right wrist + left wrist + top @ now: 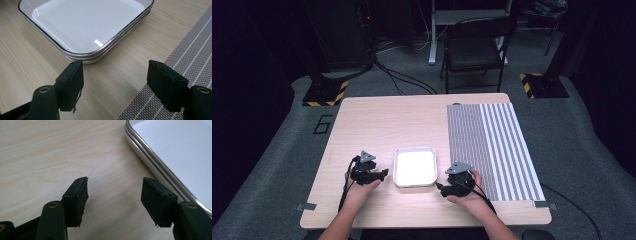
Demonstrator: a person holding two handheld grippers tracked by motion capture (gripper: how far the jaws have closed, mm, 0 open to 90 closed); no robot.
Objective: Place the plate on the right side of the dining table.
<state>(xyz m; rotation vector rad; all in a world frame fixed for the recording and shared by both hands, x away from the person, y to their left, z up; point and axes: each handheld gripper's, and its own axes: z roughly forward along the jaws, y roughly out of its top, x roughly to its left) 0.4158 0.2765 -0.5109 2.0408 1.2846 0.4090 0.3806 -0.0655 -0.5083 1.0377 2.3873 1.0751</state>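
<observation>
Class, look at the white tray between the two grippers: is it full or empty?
Empty. The white tray shows a bare glossy floor with only a light reflection; nothing lies in it in the high view either.

The high view is fixed above my side of the pale rectangular wooden table (pixel 382 125), facing forward and down from far enough to take in the whole top and the floor and chair beyond. The left gripper view rides low on my left gripper (pixel 113 200), looking along its jaws at close range across the wood to the stack of white square trays with chrome rims (pixel 150 155). The right gripper view sits equally close on my right gripper (pixel 115 82), facing the same trays (pixel 82 56) from the opposite side, beside the grey-and-white striped woven placemat (pixel 195 57). All three views share the trays (pixel 414 149) and the surrounding wood.
</observation>
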